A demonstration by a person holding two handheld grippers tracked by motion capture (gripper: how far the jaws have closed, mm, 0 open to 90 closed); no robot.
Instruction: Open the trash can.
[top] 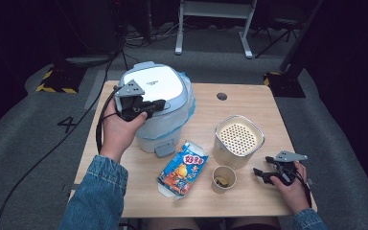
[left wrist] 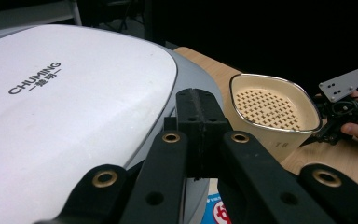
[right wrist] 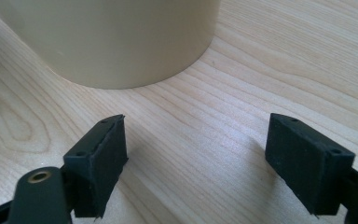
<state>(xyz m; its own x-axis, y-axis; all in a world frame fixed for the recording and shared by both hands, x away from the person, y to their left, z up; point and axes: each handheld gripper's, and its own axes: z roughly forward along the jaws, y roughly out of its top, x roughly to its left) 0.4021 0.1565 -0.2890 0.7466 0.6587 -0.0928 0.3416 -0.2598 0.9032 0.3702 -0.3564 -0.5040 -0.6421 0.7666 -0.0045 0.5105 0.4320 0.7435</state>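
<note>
A white and pale-blue cooker (top: pixel 160 103) with a closed lid marked CHUMING (left wrist: pixel 65 102) stands at the table's back left. My left gripper (top: pixel 158 106) hovers over the lid's front edge, its jaws shut with nothing between them (left wrist: pixel 199 126). A cream pot with a perforated insert (top: pixel 238 139) (left wrist: pixel 272 109) stands right of centre. My right gripper (top: pixel 260 174) rests low by the table's front right, just right of that pot. It is open with only bare wood between its pads (right wrist: pixel 198 158), and the pot's wall (right wrist: pixel 112 42) is close ahead.
A blue and orange snack packet (top: pixel 183 168) lies at front centre. Beside it a paper cup (top: pixel 224 178) holds something small. A grey latch (top: pixel 165 149) sticks out at the cooker's base. The wooden table (top: pixel 249 103) has a cable hole (top: pixel 222 96) at the back.
</note>
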